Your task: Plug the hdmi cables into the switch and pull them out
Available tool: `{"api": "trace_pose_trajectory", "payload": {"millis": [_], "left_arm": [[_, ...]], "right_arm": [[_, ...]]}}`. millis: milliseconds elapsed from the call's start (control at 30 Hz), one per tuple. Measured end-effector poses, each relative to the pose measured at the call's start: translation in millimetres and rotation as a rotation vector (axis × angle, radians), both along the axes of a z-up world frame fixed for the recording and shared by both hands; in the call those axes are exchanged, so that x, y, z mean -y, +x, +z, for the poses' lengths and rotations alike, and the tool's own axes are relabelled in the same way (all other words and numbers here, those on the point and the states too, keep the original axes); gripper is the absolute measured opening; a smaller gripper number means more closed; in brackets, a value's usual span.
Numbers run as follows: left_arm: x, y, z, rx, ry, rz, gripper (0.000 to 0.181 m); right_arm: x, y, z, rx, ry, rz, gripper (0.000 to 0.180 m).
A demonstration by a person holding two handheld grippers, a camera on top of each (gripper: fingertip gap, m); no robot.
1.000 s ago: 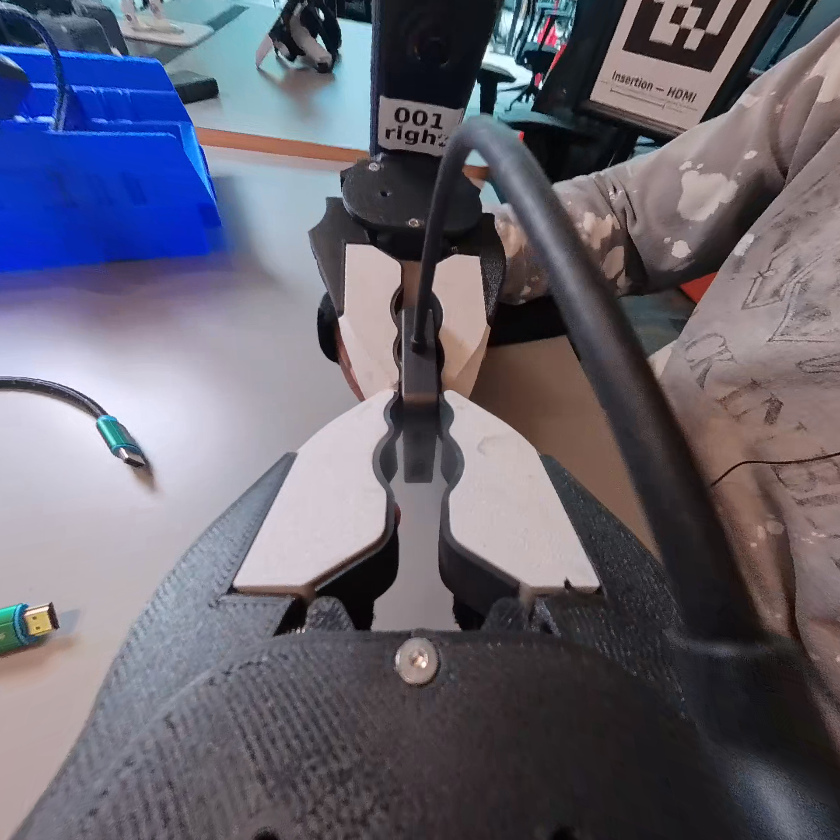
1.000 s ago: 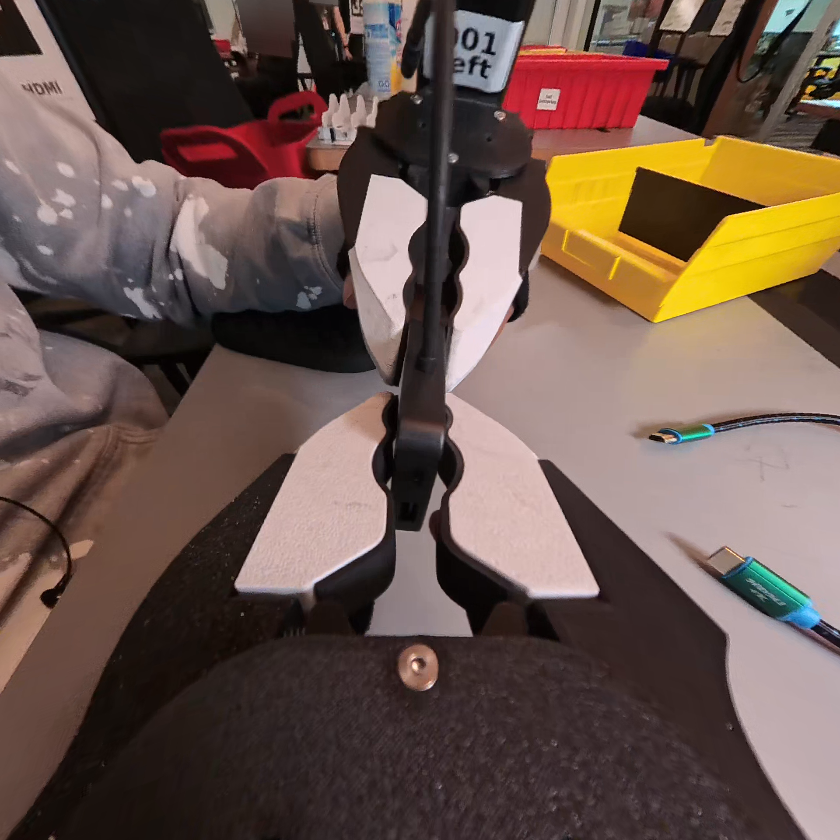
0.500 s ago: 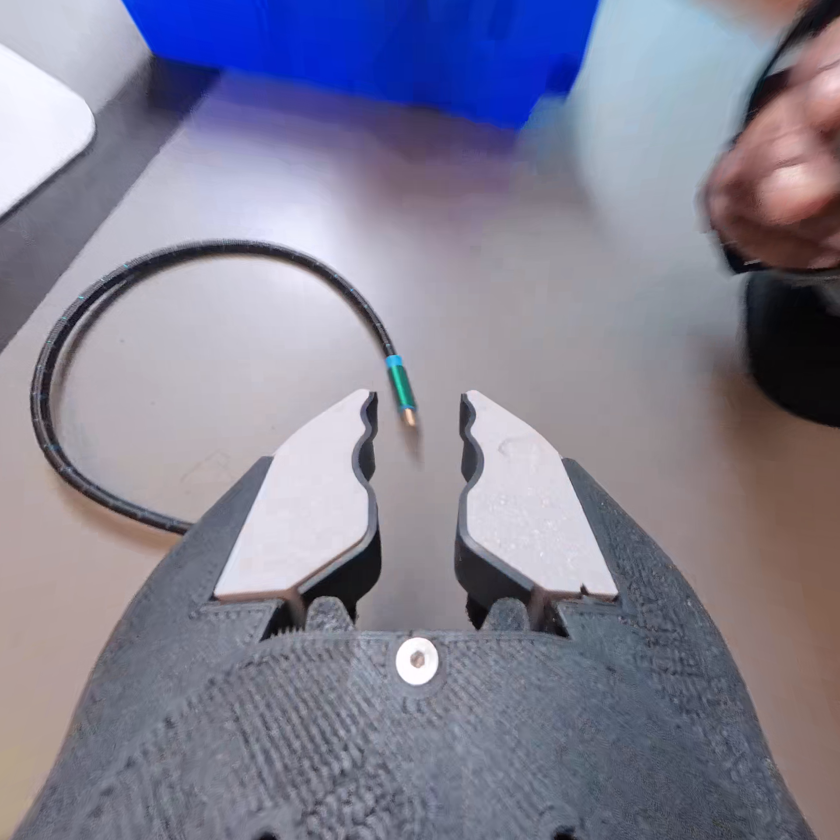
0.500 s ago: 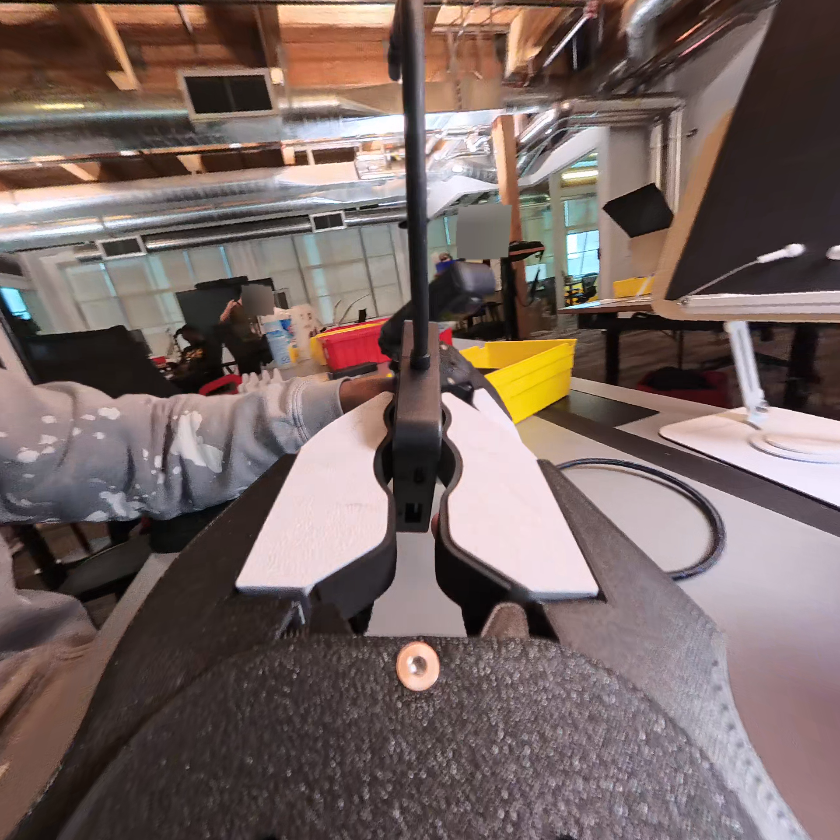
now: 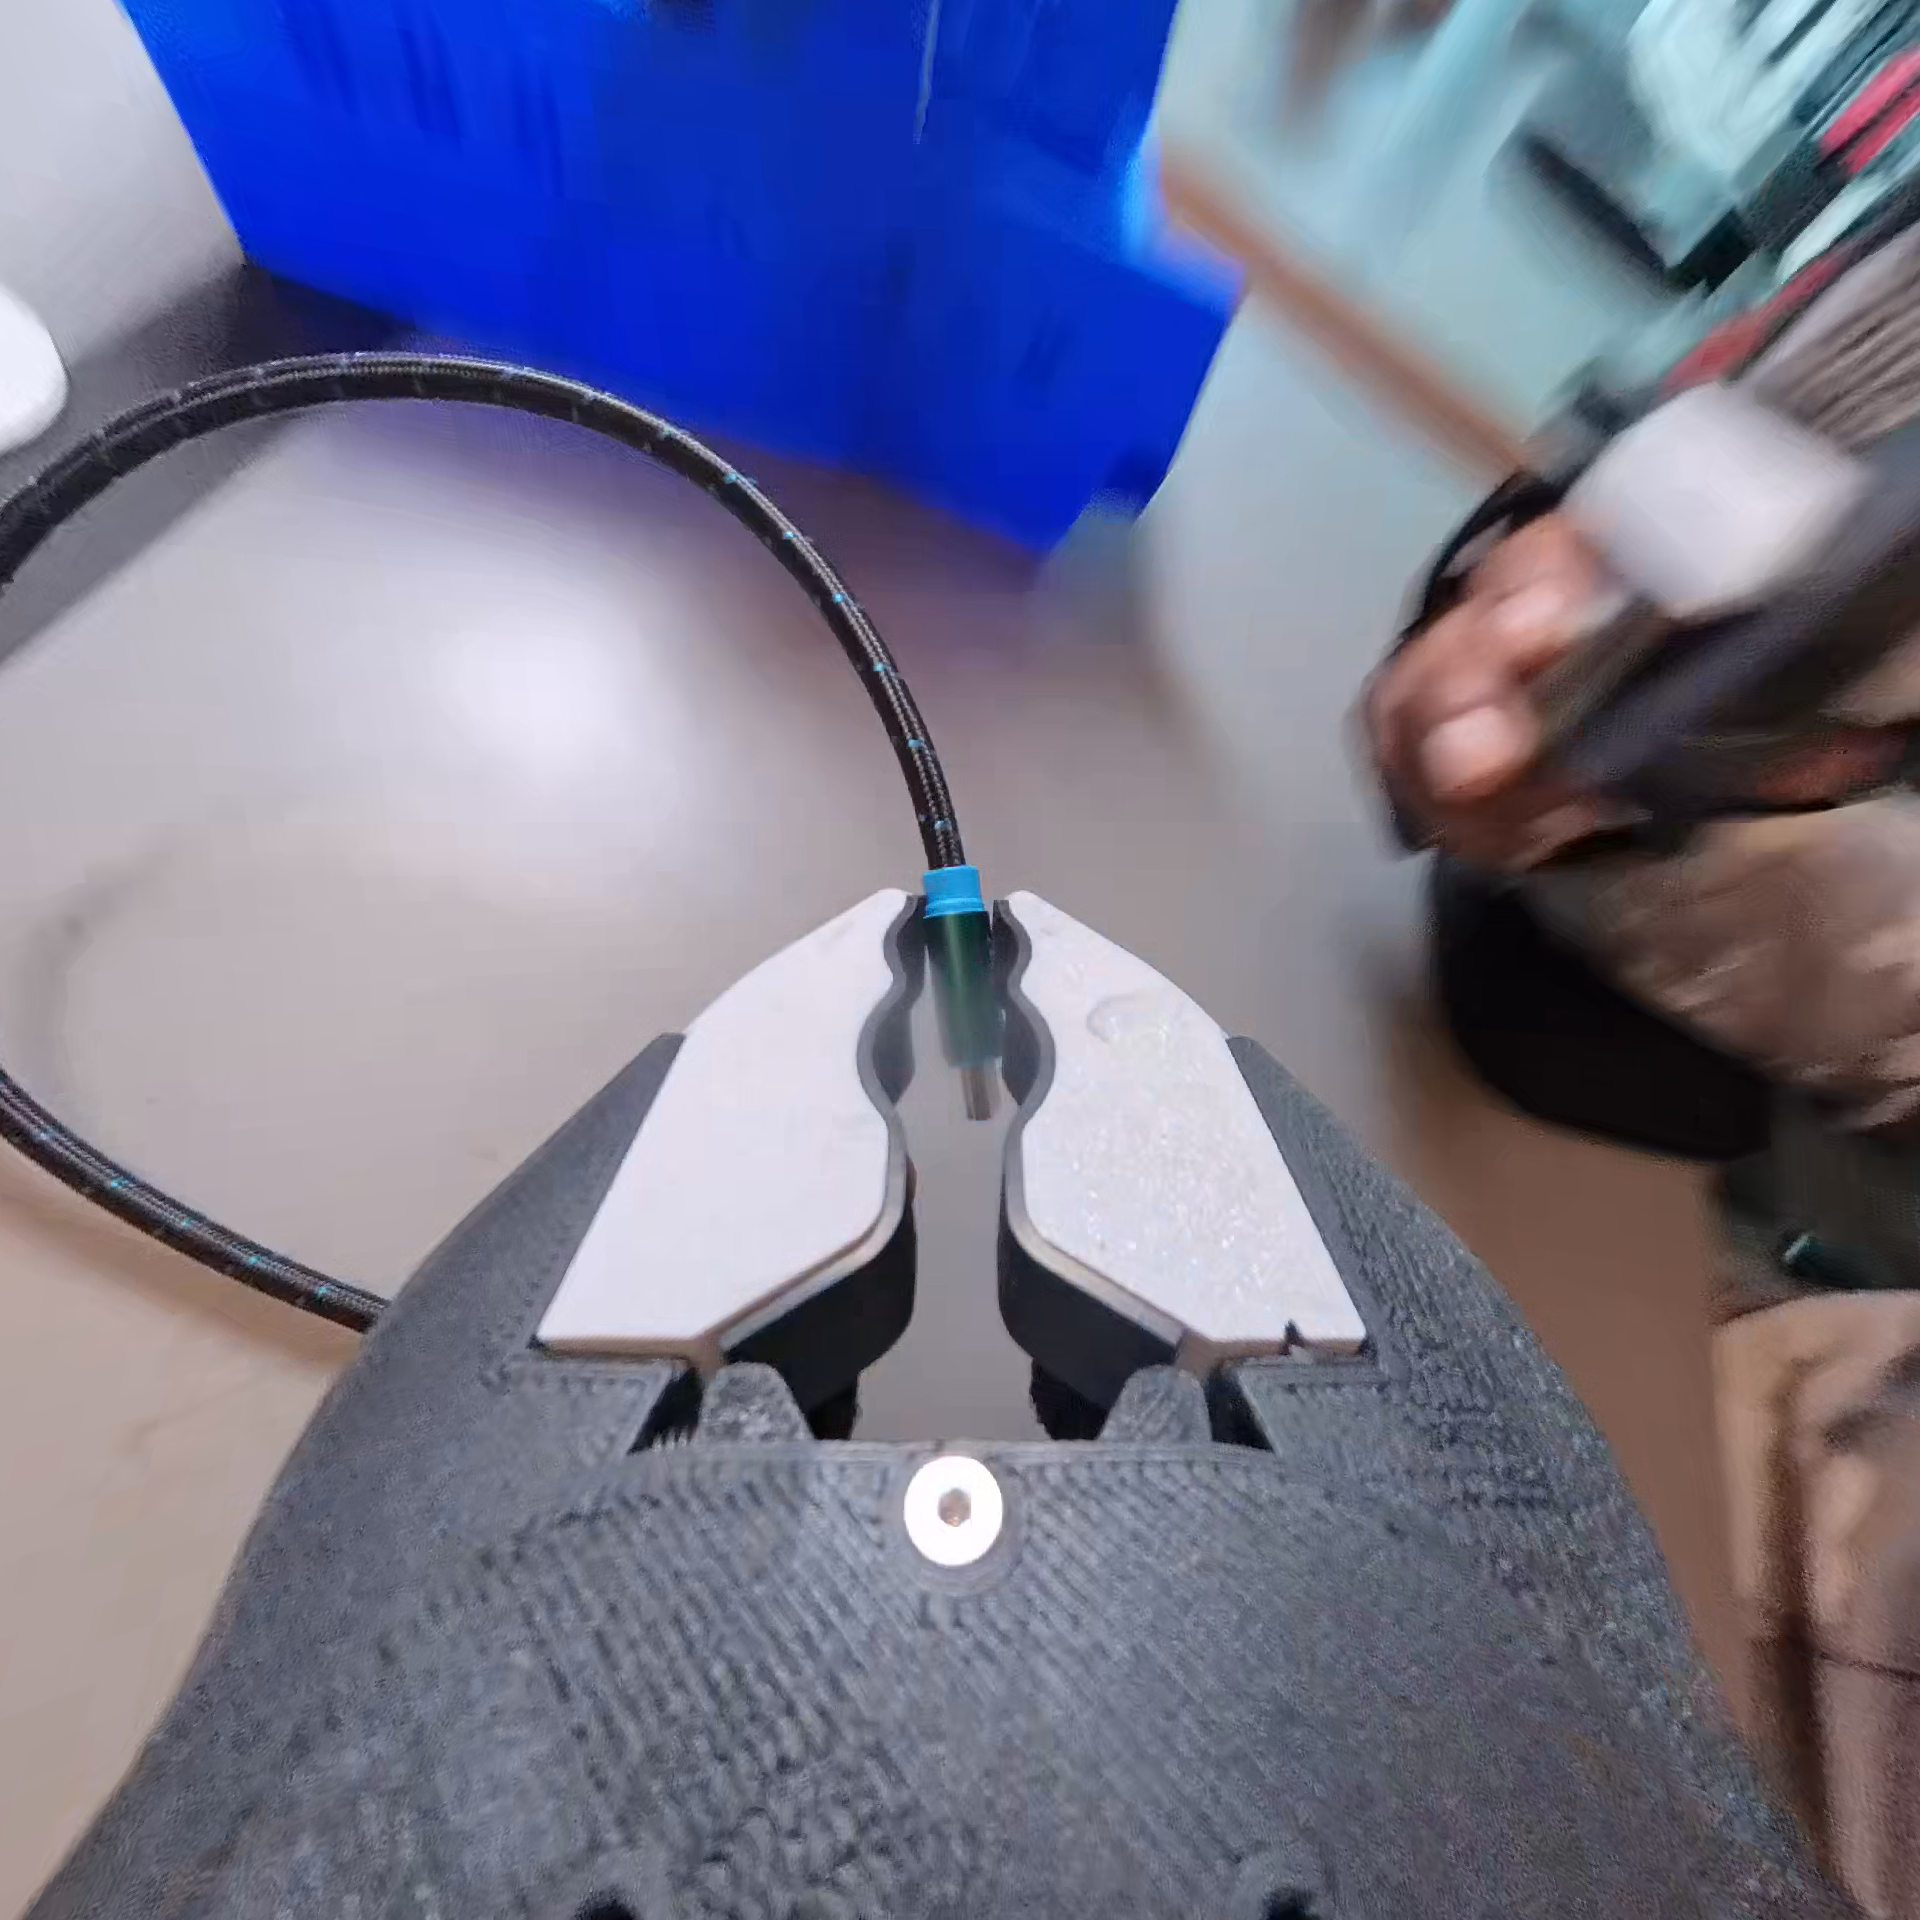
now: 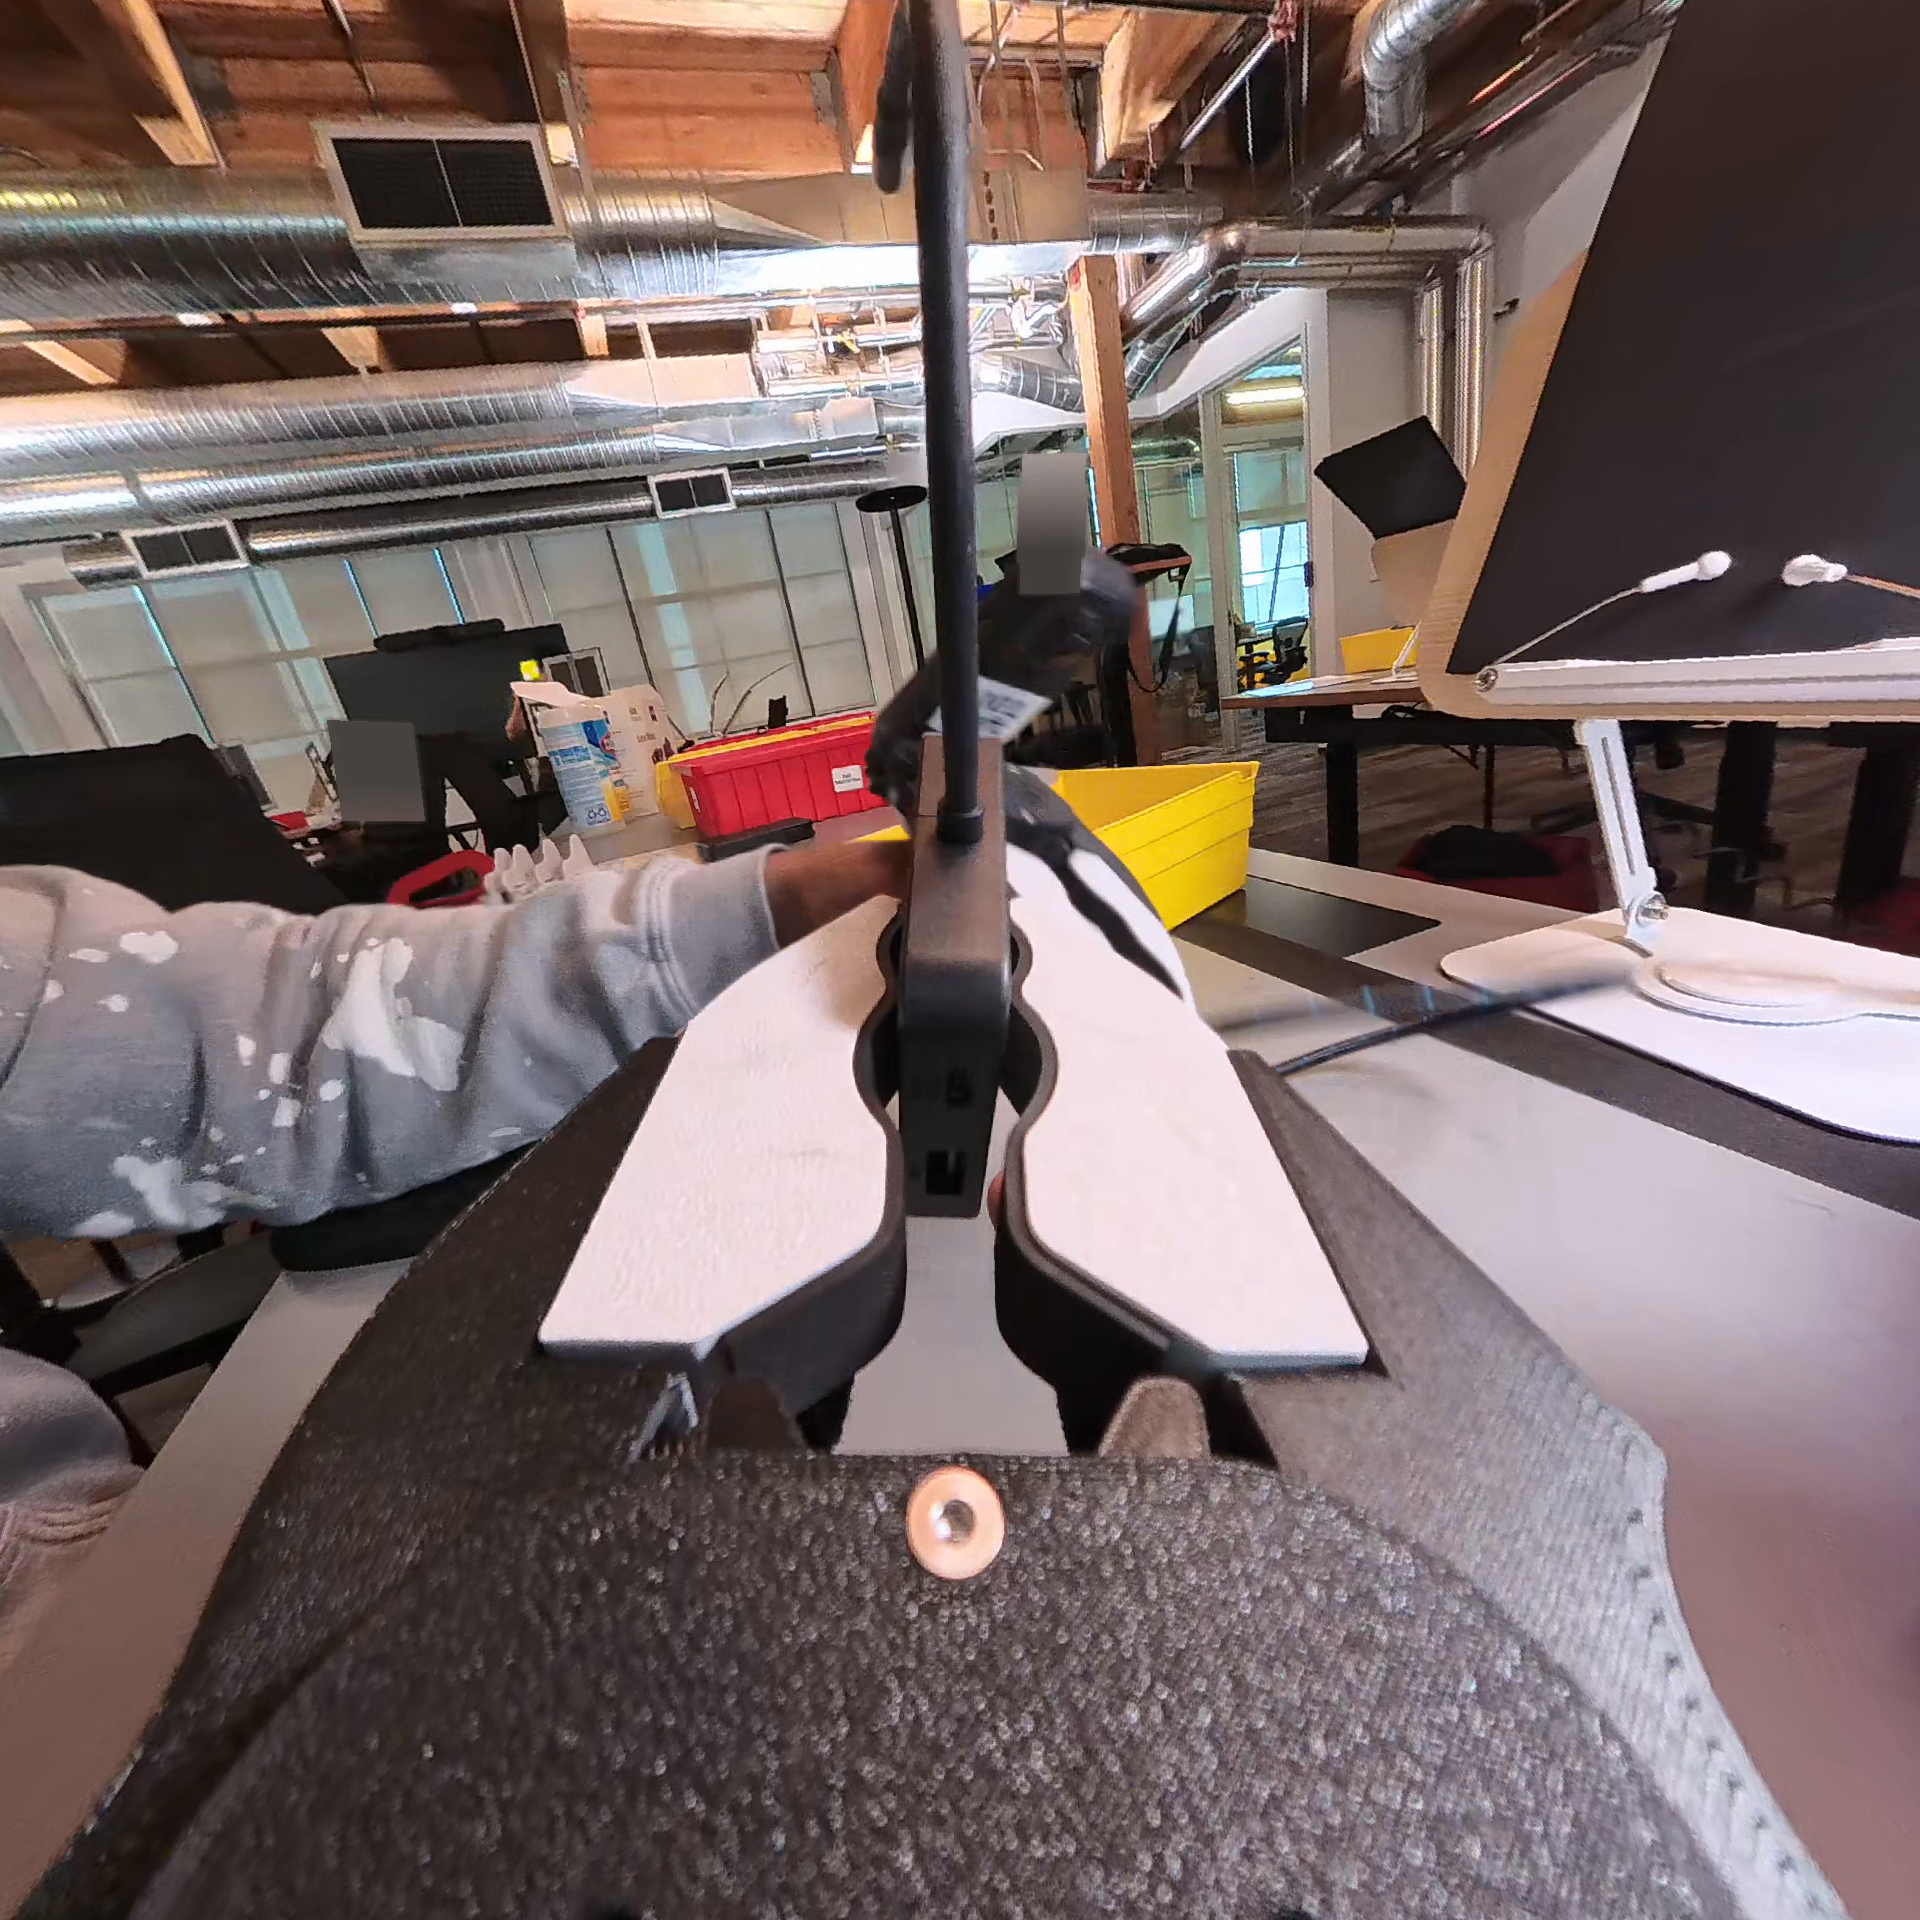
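Observation:
In the left wrist view, my left gripper (image 5: 954, 904) is shut on the green HDMI plug (image 5: 961, 987) with a blue collar. The plug's metal tip points back toward the camera. Its black braided cable (image 5: 644, 426) arcs away up and to the left over the grey table (image 5: 416, 831). In the right wrist view, my right gripper (image 6: 956, 914) is shut on the black switch (image 6: 954, 1018) and holds it on edge above the table. A port opening faces the camera. The switch's own black cable (image 6: 948, 416) rises straight up. The left gripper shows blurred behind it.
A blue bin (image 5: 675, 208) stands just beyond the cable loop. The person's hand (image 5: 1507, 707) holds the other gripper at the right. A yellow bin (image 6: 1164, 831) and a red bin (image 6: 779, 774) stand farther back. A white stand base (image 6: 1714, 987) sits at the right, and a grey sleeve (image 6: 364, 1018) crosses the left.
My left gripper let go of the switch, swung down to the green plug and shut on it. My right gripper kept the switch and tilted it upward.

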State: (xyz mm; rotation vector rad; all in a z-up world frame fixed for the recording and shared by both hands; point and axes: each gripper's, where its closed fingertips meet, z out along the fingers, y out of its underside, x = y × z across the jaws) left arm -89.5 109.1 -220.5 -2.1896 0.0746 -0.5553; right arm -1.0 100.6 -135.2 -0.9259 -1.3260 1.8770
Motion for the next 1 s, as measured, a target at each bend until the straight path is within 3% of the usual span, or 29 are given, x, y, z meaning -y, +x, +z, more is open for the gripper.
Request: {"api": "trace_pose_trajectory", "payload": {"millis": [33,233,333,533,833,1000], "left_arm": [[6.2,-2.1,23.7,0.082,0.116,0.023,0.013],[82.6,-29.3,157.7,0.536,0.805,0.083,0.013],[114.3,-44.3,190.2,0.685,0.985,0.062,0.013],[115.3,-39.0,188.1,0.584,0.985,0.055,0.015],[123.7,4.6,230.9,0.557,1.118,0.005,0.014],[111.9,34.5,229.2,0.443,1.133,0.023,0.014]], "right_arm": [[0.6,-0.6,-0.2,0.0,-0.003,0.0,0.014],[5.5,-7.5,-5.4,0.012,-0.035,0.01,0.014],[9.0,-9.6,-9.7,0.025,-0.06,0.024,0.014],[16.5,-15.2,4.2,0.002,-0.153,0.062,0.014],[65.6,-30.9,96.3,-0.196,-0.228,0.306,0.014],[81.7,-29.4,90.6,-0.209,-0.244,0.411,0.014]]}}
